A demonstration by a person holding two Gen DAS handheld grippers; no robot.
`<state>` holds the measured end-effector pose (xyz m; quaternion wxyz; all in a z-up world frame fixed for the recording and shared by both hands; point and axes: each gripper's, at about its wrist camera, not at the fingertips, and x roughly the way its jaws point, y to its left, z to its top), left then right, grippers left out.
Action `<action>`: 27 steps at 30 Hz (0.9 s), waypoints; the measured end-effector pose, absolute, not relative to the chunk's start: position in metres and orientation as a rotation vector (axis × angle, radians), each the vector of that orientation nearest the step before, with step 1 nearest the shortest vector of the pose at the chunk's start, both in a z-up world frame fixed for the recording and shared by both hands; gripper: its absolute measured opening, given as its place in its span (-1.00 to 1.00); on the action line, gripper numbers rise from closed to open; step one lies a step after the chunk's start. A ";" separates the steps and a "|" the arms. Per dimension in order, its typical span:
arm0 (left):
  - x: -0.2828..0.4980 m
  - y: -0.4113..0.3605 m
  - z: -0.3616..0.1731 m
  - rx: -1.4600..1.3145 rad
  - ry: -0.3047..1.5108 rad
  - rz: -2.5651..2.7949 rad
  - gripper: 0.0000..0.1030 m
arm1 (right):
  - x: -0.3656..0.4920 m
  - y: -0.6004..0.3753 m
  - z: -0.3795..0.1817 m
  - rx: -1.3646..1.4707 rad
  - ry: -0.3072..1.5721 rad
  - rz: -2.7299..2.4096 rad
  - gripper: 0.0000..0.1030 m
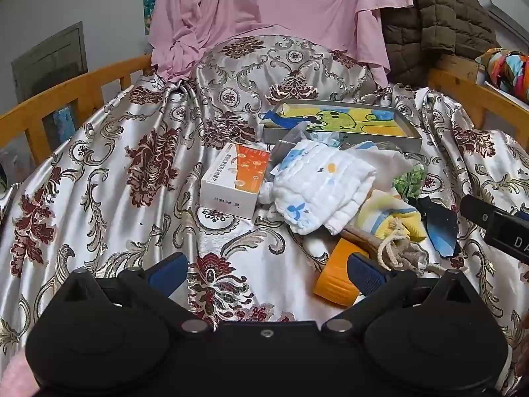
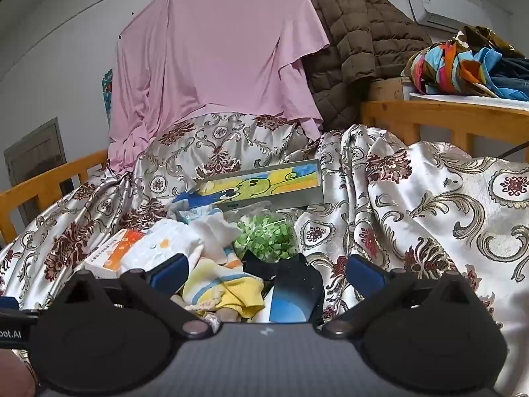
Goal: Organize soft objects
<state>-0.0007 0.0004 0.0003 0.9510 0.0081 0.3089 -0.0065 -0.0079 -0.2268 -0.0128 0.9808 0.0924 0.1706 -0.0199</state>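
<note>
Holding a cartoon picture, shallow grey tray, tools spread

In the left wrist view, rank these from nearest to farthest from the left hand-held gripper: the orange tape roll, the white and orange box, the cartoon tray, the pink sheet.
1. orange tape roll, beside the left hand-held gripper, at its right finger
2. white and orange box, ahead, centre
3. cartoon tray, farther back, right
4. pink sheet, hanging at the back

right tool – "DA" | left tool – "oot.AI" | orange-white box – print unreadable
</note>
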 end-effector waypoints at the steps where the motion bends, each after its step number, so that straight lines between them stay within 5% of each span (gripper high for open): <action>1: -0.001 0.001 0.000 0.015 0.628 -0.014 0.99 | -0.008 -0.226 -0.013 0.173 0.349 -0.044 1.00; 27: 0.001 0.006 0.001 0.001 0.628 0.004 0.99 | -0.005 -0.225 -0.016 0.179 0.353 -0.041 1.00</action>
